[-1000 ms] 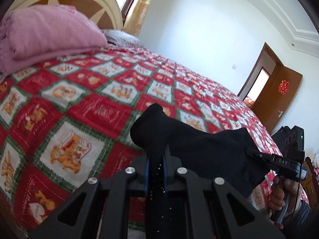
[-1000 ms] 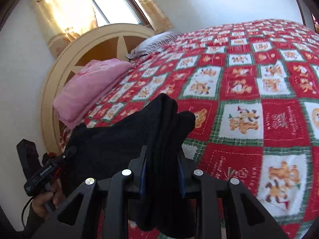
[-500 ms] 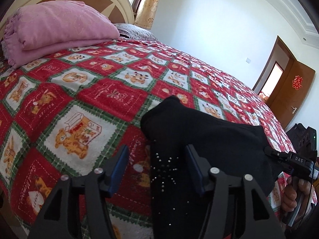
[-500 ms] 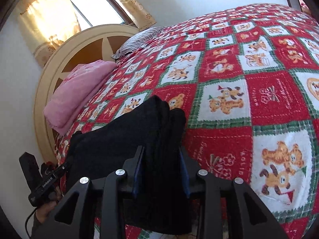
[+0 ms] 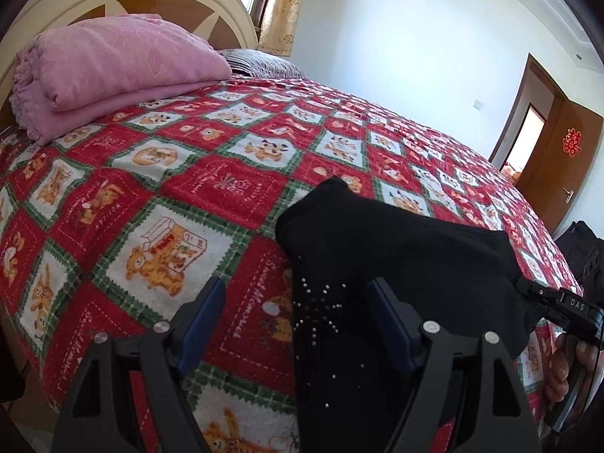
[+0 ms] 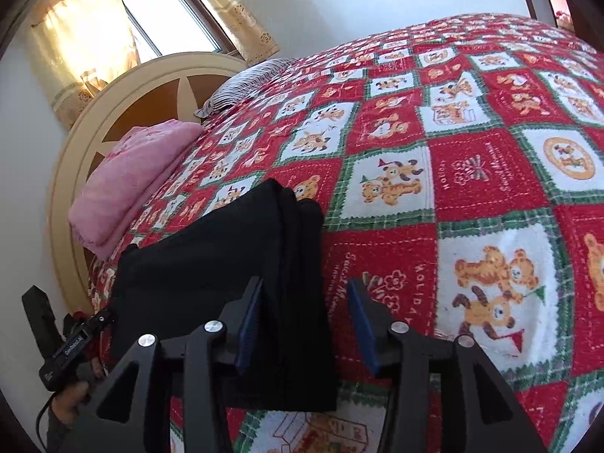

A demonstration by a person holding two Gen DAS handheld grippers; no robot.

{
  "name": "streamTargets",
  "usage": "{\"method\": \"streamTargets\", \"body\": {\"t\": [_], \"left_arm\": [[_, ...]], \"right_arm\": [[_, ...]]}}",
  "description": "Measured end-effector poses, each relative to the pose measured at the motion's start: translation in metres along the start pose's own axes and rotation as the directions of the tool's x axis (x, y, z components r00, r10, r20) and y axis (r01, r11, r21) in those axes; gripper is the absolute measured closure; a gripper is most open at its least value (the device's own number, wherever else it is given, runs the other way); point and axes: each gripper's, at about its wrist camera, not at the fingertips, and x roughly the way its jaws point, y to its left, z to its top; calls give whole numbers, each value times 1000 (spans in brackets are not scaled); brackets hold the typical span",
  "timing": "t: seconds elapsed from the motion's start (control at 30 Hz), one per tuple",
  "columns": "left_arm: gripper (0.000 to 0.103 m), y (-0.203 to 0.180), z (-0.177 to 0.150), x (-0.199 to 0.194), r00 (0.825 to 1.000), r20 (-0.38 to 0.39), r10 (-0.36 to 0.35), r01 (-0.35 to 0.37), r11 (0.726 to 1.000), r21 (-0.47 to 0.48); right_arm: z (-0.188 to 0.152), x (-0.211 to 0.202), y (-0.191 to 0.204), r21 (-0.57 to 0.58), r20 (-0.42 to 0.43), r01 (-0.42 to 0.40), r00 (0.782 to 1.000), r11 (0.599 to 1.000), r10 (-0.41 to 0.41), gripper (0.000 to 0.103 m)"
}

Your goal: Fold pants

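Observation:
The black pants (image 5: pixel 396 264) lie folded in a compact stack on the red patterned bedspread (image 5: pixel 211 188), near the bed's front edge. My left gripper (image 5: pixel 294 313) is open, its fingers spread on either side of one end of the stack, where small studs show. My right gripper (image 6: pixel 305 313) is open over the other end of the pants (image 6: pixel 234 264), its left pad close beside the cloth. Each gripper's handle and the hand on it show at the edge of the other view.
A folded pink blanket (image 5: pixel 113 71) lies at the head of the bed by the round headboard (image 5: pixel 124 3), with a striped pillow (image 6: pixel 245 83) beyond. A brown door (image 5: pixel 558 166) stands open at the far right. The bedspread (image 6: pixel 490 151) stretches wide beyond the pants.
Both grippers were shut on the pants and held them above the bed. The pants now lie on the bedspread and both grippers have opened and let go.

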Motion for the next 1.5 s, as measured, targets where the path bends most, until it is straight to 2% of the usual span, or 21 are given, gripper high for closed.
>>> {"method": "streamTargets", "body": {"t": [0.1,0.27,0.4,0.5,0.6,0.7,0.77,0.87,0.97,1.13,1.27,1.5], "left_arm": [[23,0,-1,-1,1000,-10,9,-9,1000,9],[23,2,-1,-10,1000,-12,29,-28,1000,13],[22,-1,2,-20,999,10,42,-42,999,25],[16,-5,4,-28,999,28,44,-45,998,34],[16,-12,4,-36,999,29,43,-45,997,55],[15,-21,9,-52,997,65,38,-43,996,76],[11,-31,15,-67,994,106,34,-44,994,99],[4,-44,23,-89,984,175,21,-44,991,127],[3,-52,29,-105,977,211,7,-38,989,146],[0,-61,33,-122,969,249,-7,-31,988,148],[0,-70,33,-134,965,263,-15,-29,986,165],[0,-82,33,-152,950,310,-26,-36,981,192]], "right_arm": [[-1,2,0,-17,-4,33,999,999,-33,52],[-1,-3,-5,0,-8,21,1000,1000,-21,49],[-4,-21,-4,-6,10,58,998,998,-58,46],[-5,-36,1,-43,28,103,994,994,-102,46],[-5,-44,5,-52,20,103,995,993,-102,45],[-6,-60,16,-67,19,115,993,991,-114,45],[-6,-80,31,-107,51,121,992,987,-116,44],[-7,-118,59,-199,120,139,986,970,-117,37],[-13,-159,85,-294,201,183,971,938,-126,35],[-24,-203,98,-327,284,211,952,921,-117,28],[-26,-213,98,-299,301,213,946,930,-120,28],[-31,-226,110,-337,339,262,930,904,-143,28]]}}
